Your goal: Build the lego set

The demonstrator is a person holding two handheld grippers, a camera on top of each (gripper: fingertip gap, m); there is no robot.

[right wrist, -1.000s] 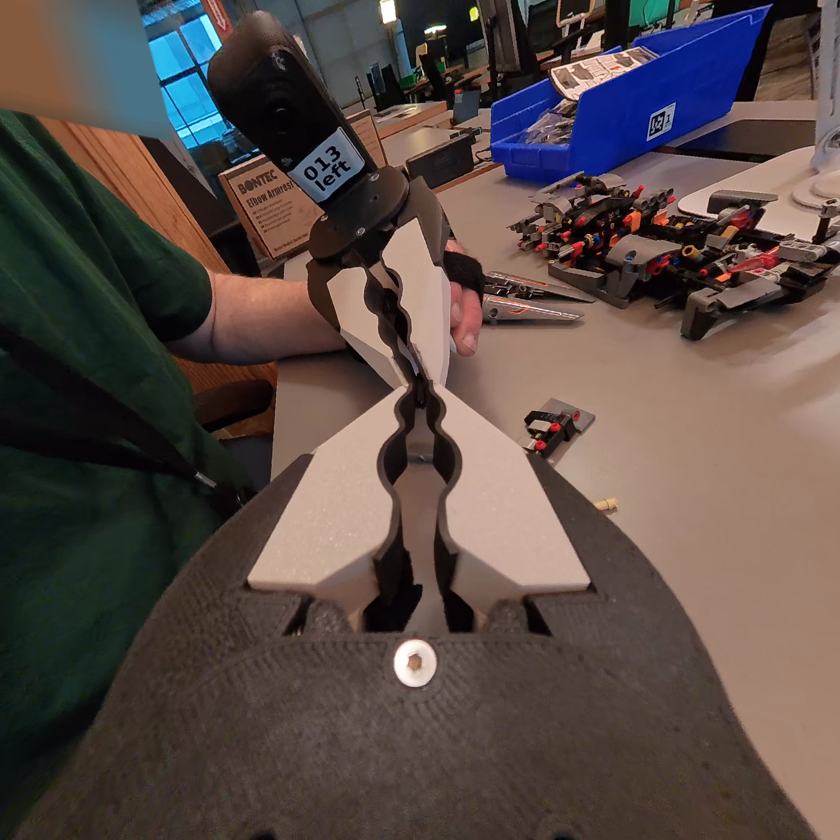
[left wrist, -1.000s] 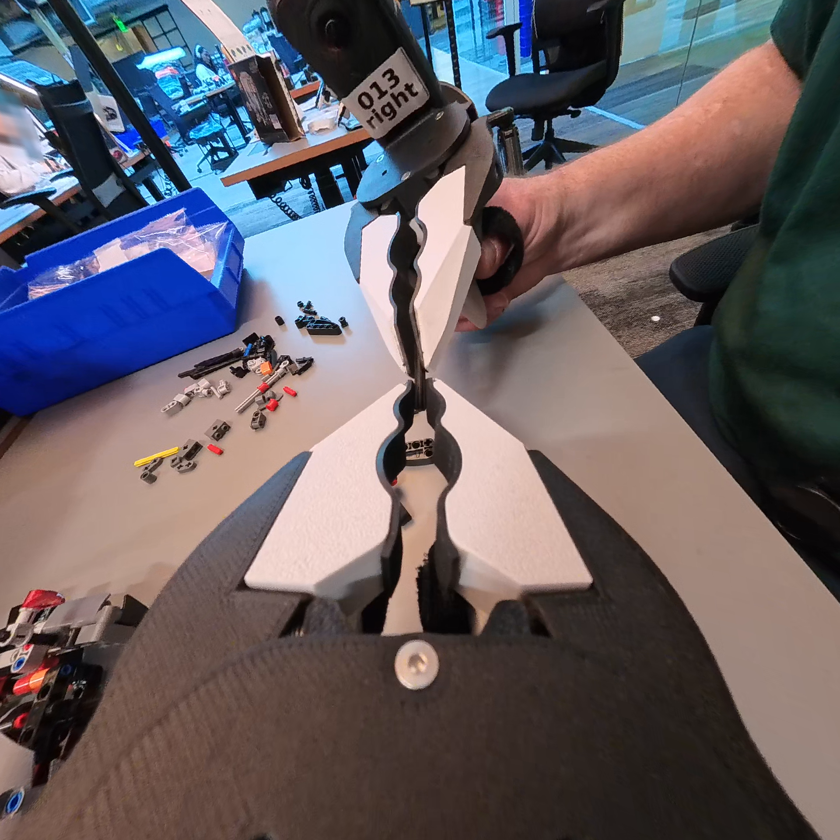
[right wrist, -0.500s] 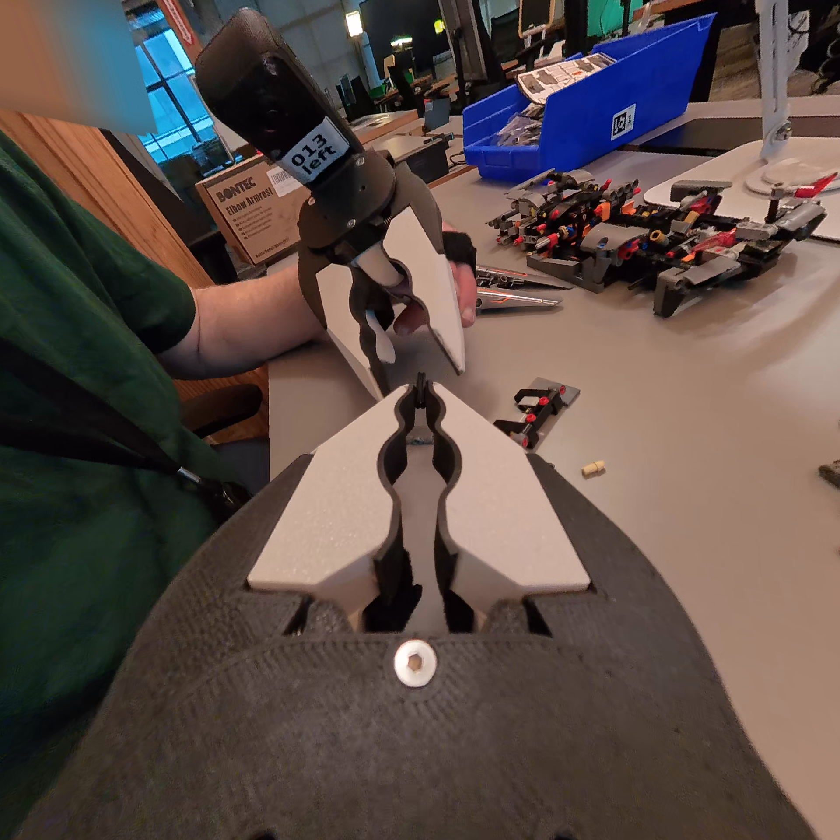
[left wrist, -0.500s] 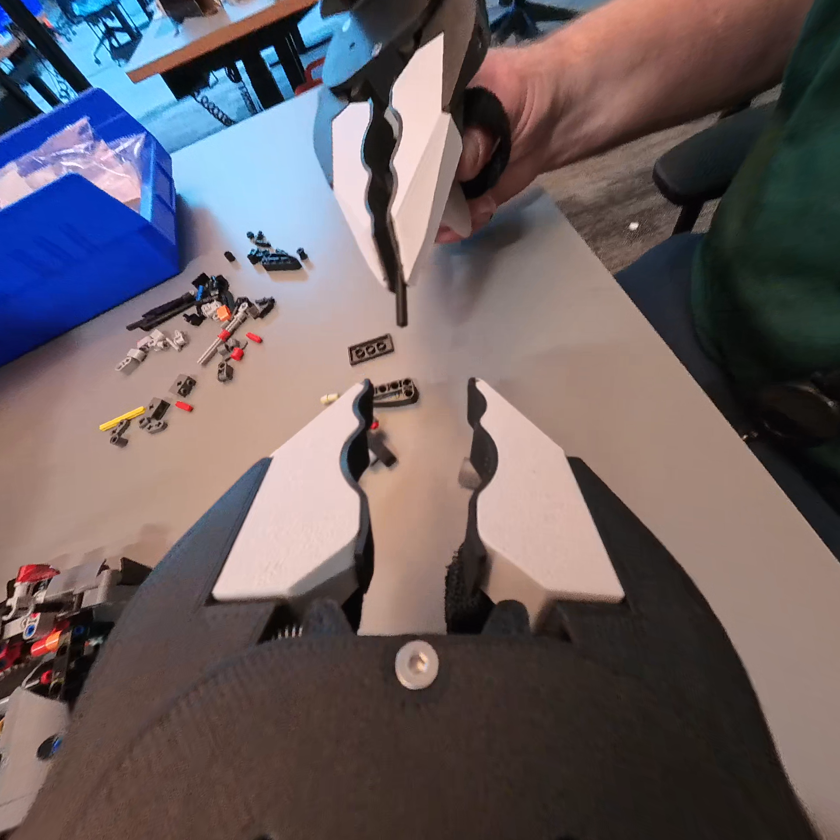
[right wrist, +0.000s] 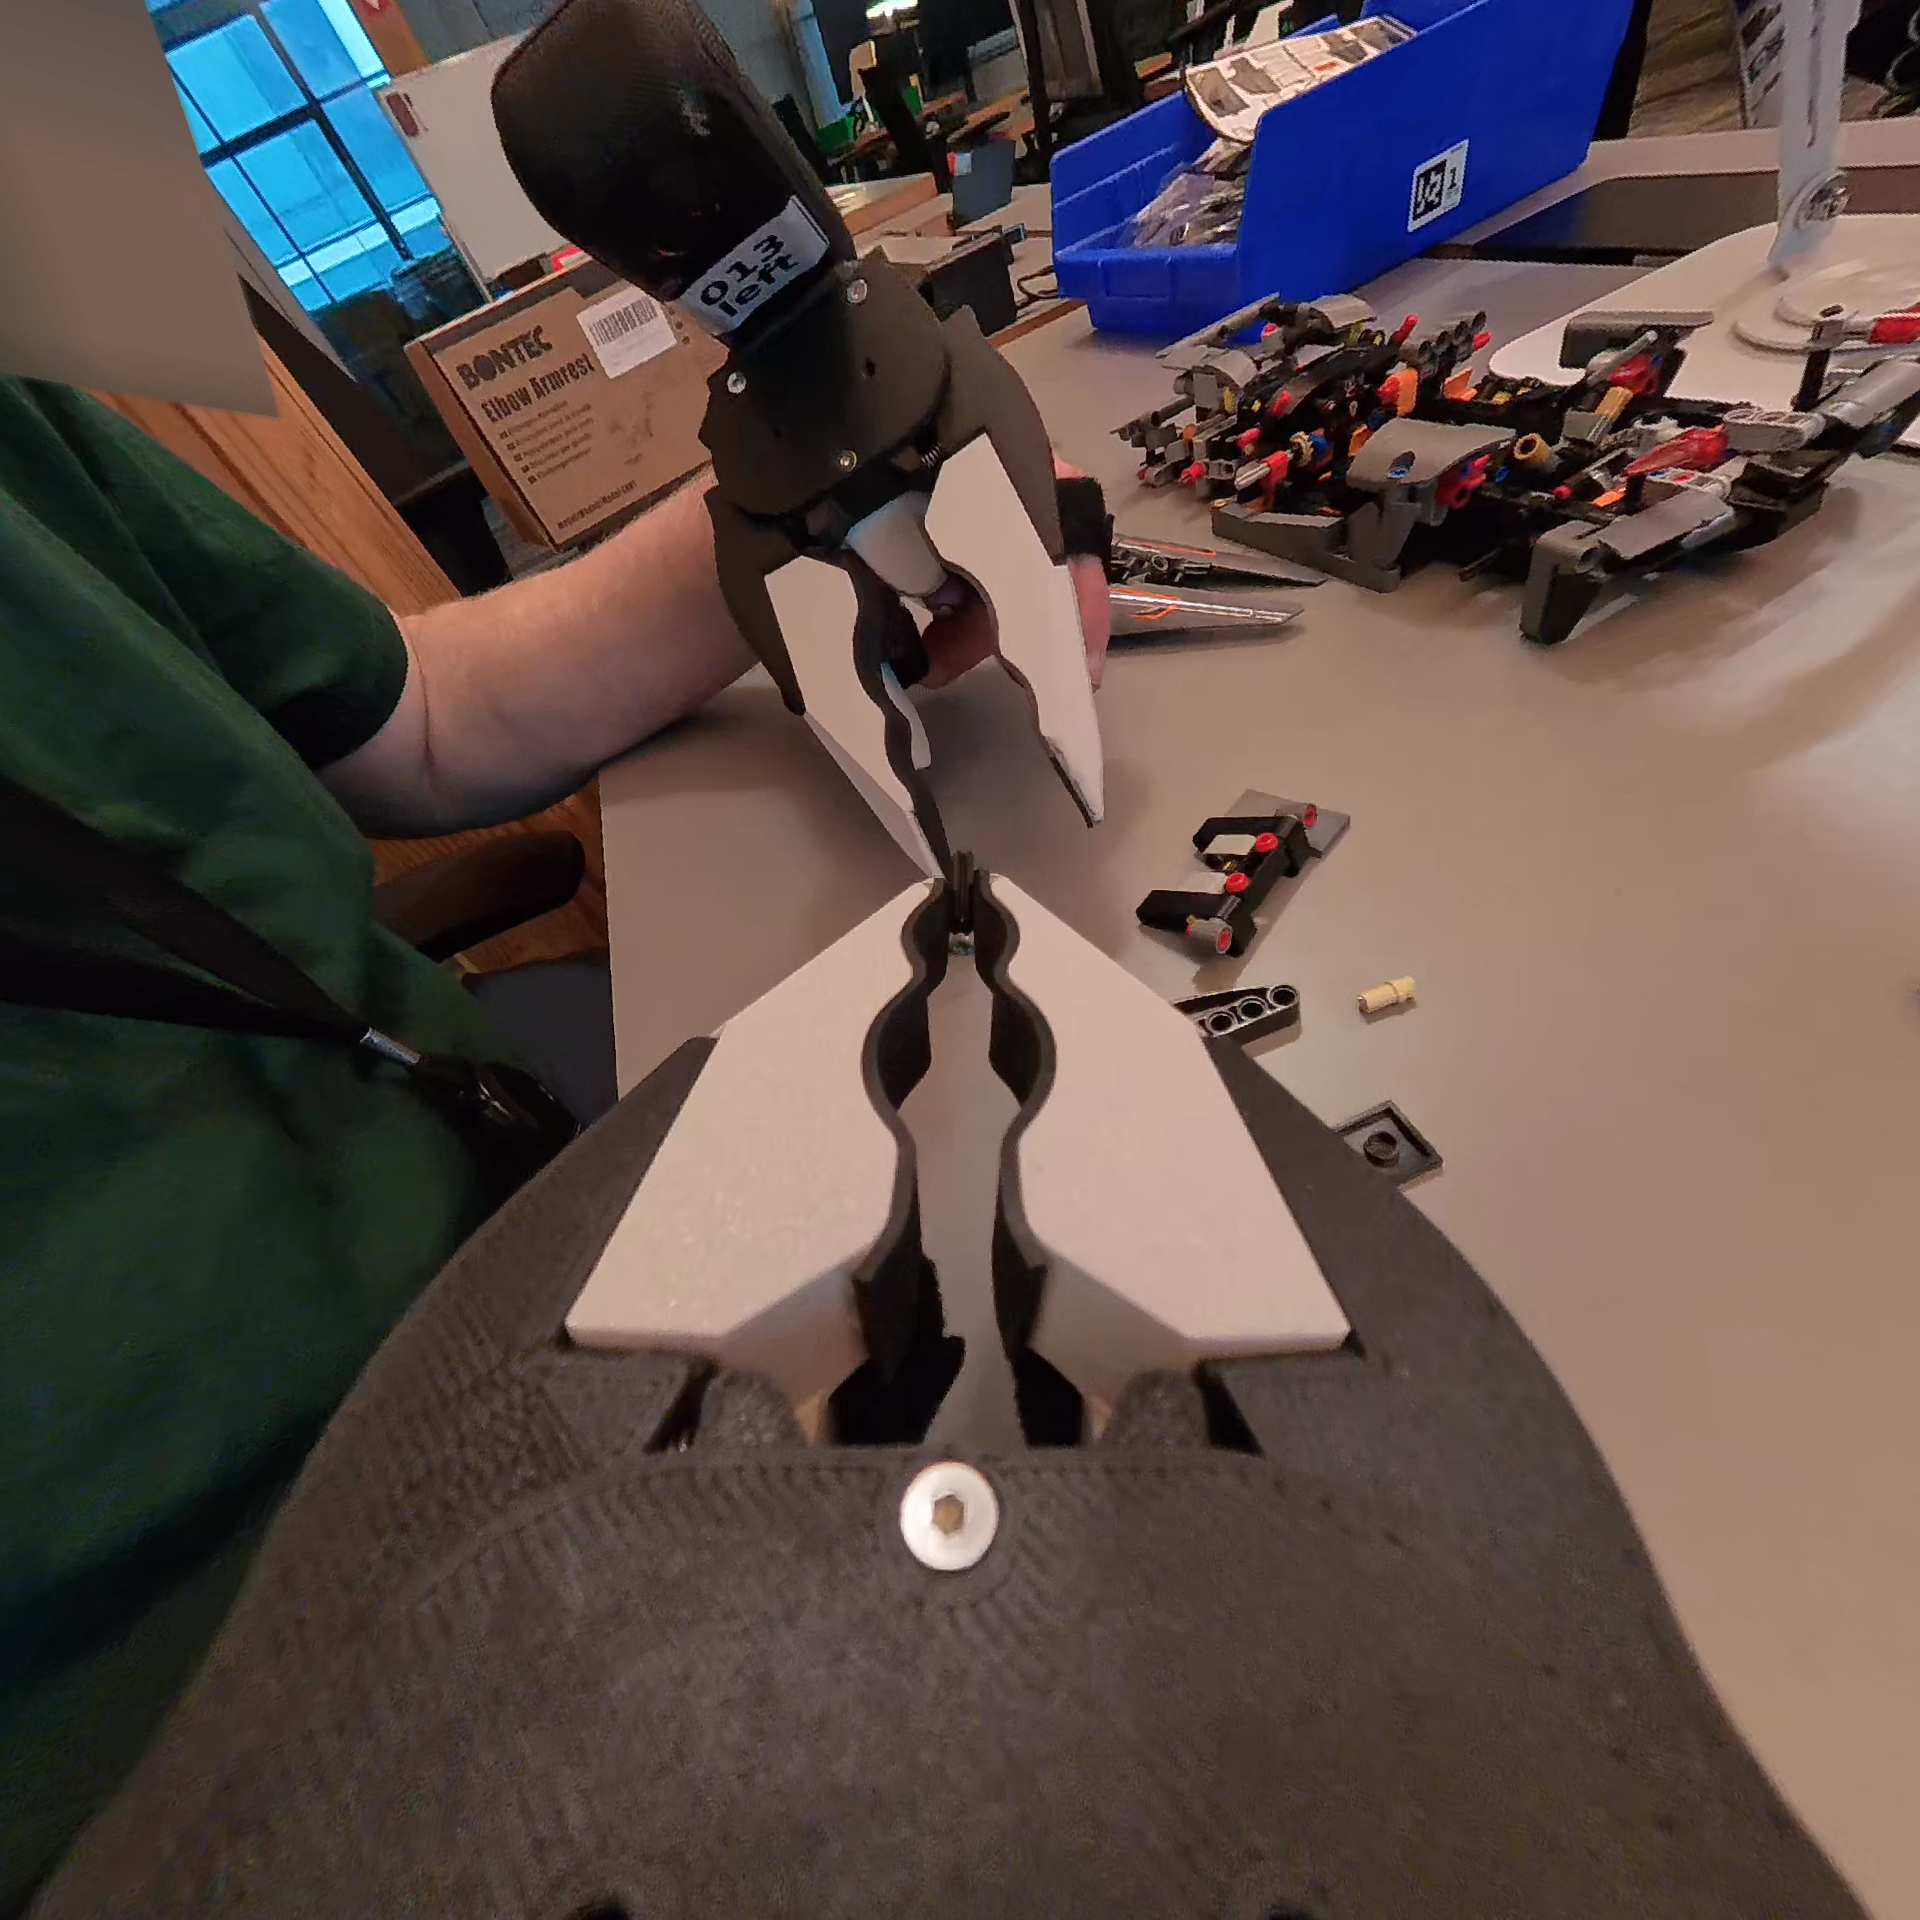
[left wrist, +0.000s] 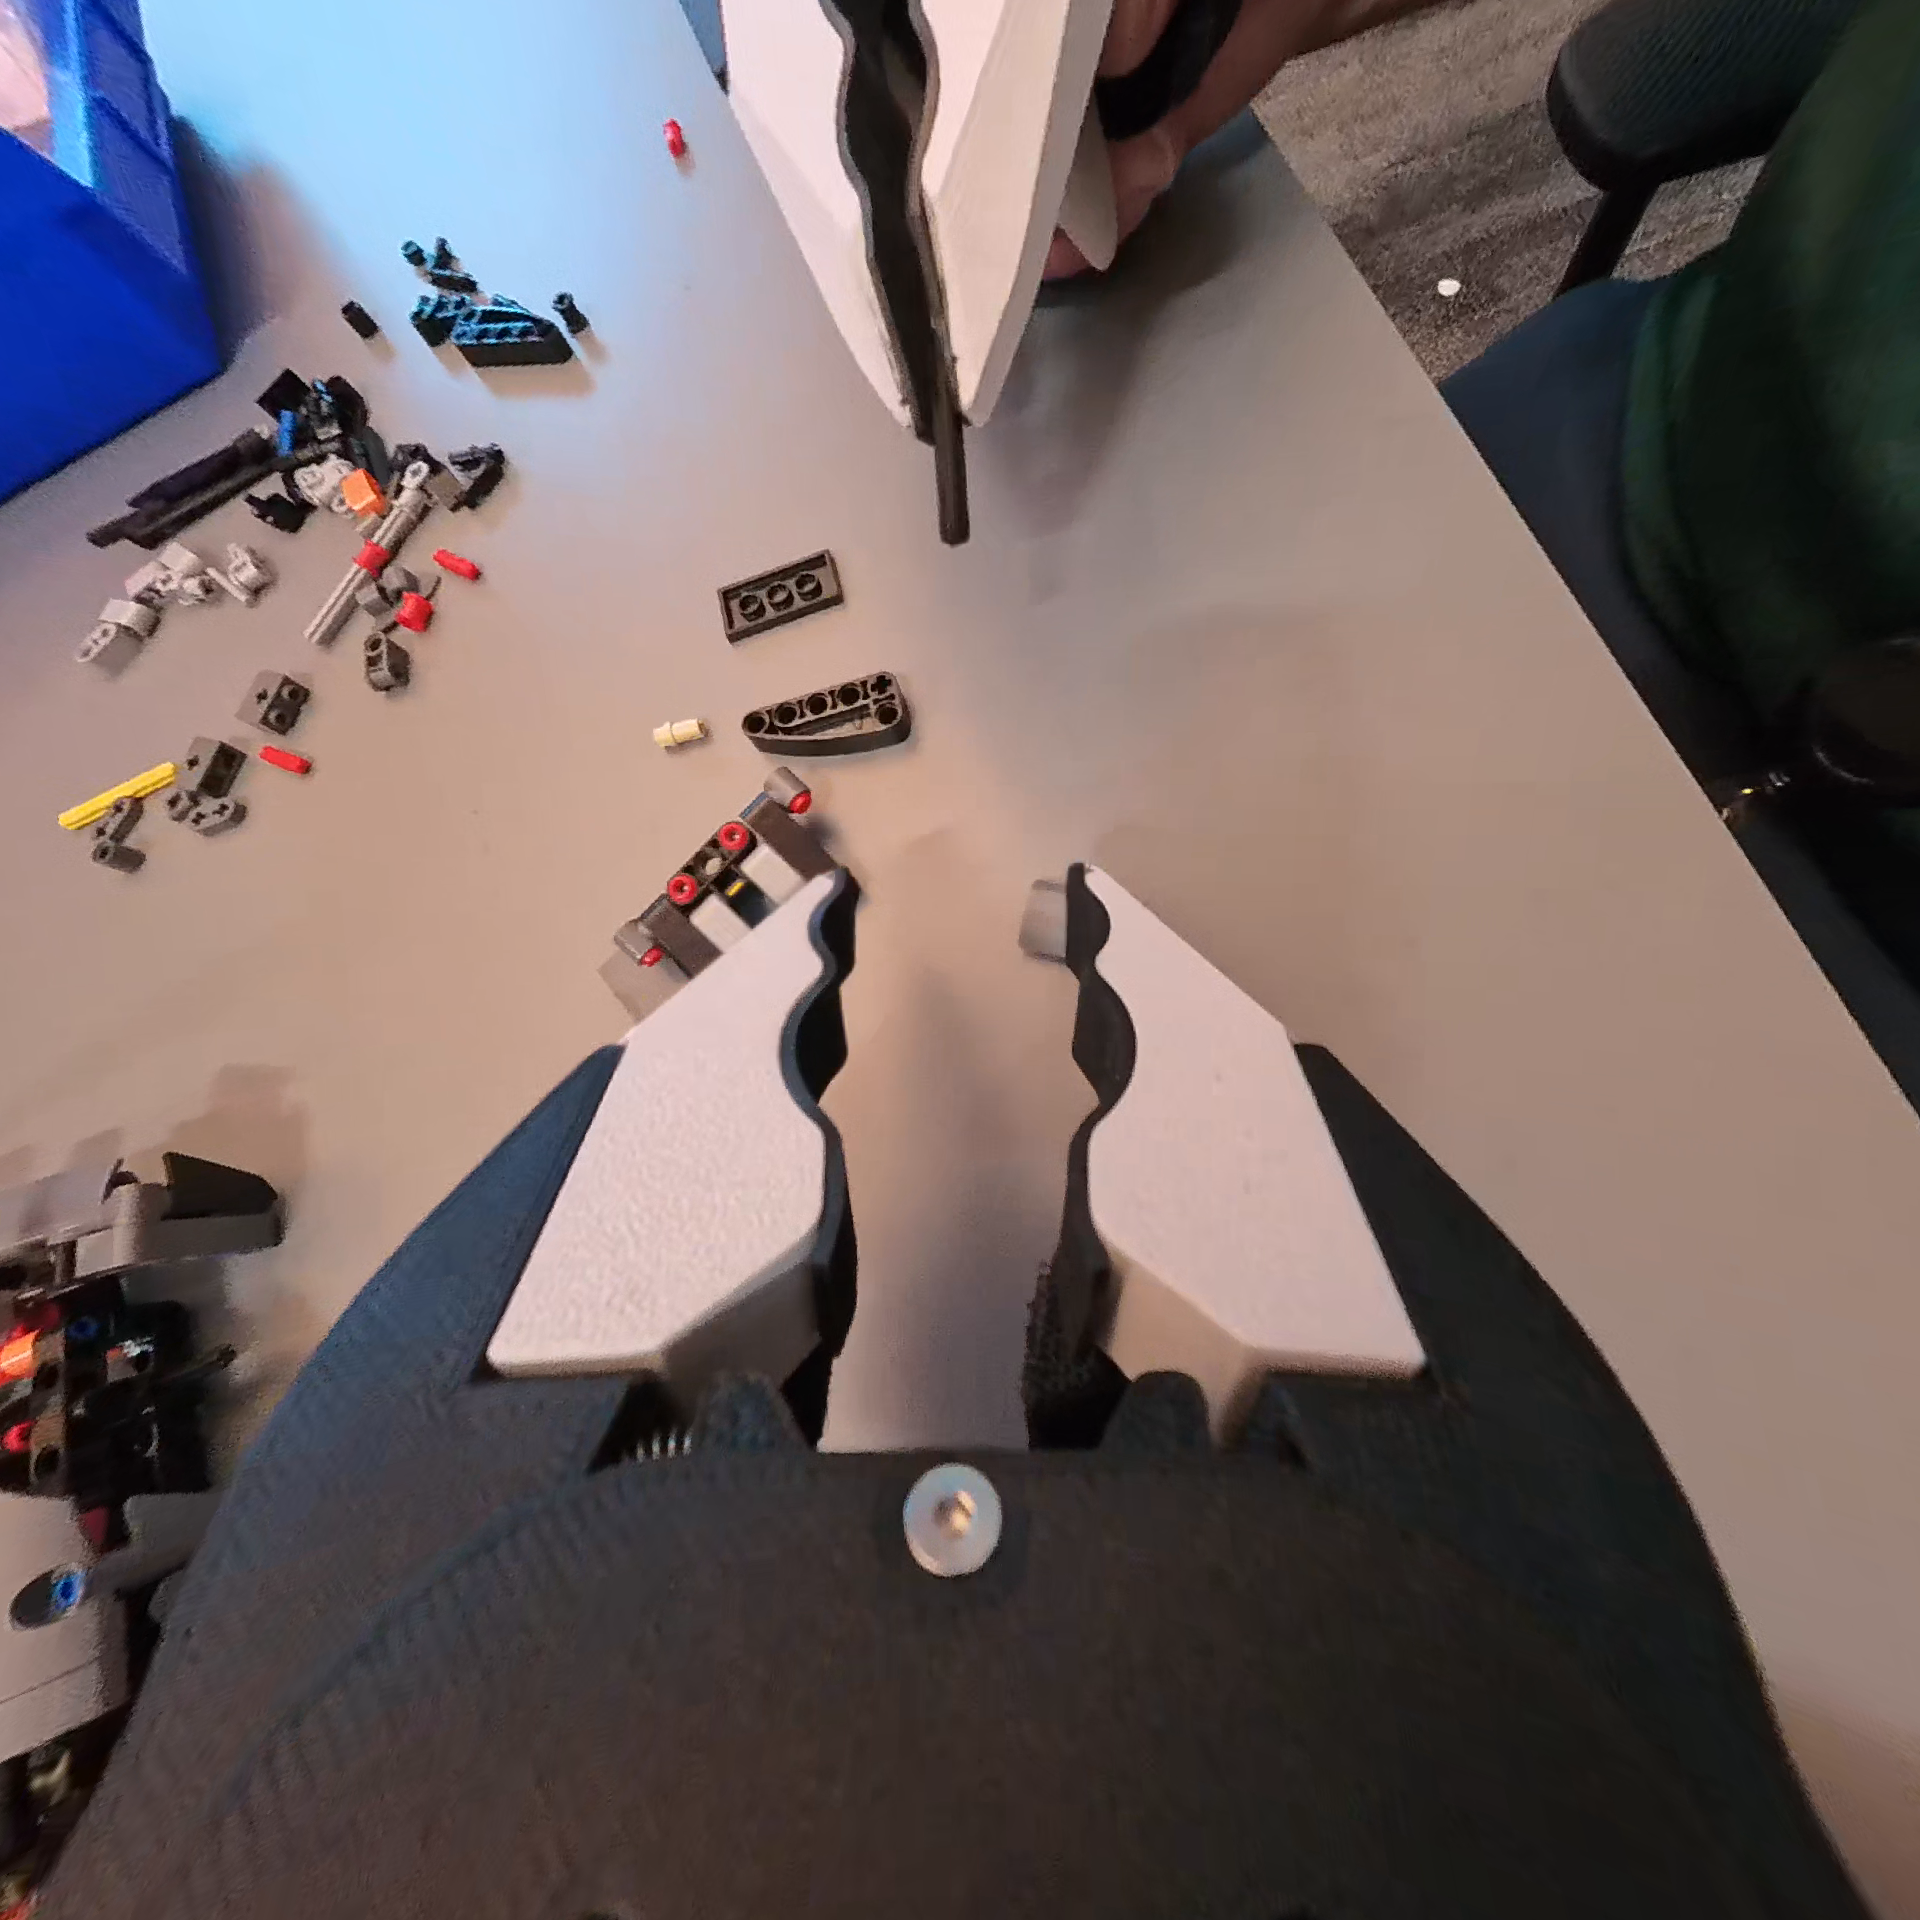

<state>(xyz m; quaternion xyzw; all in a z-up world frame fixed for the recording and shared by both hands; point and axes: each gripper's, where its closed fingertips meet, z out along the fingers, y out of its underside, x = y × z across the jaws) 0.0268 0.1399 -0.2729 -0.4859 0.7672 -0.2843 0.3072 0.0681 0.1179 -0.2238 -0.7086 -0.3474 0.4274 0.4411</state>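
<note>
left wrist view: left gripper (left wrist: pixel 951 899) spread, empty, low over the grey table (left wrist: pixel 1299 644). small sub-assembly (left wrist: pixel 727 883) touching its left fingertip at 10 o'clock, long axis running 7 to 1 o'clock. curved black beam (left wrist: pixel 828 713) at 11 o'clock, lying crosswise. right gripper (left wrist: pixel 940 416) at 12 o'clock, pressed on a black axle (left wrist: pixel 950 488) pointing down.

right wrist view: right gripper (right wrist: pixel 961 894) pinching the axle end-on; sub-assembly (right wrist: pixel 1242 868) at 2 o'clock. left gripper nearer; likely picks it.

An open-plan office or lab: grey bench (right wrist: pixel 1558 831), blue parts bin (right wrist: pixel 1340 177), cardboard box (right wrist: pixel 540 405), desks beyond, big windows (right wrist: pixel 301 177).
</note>
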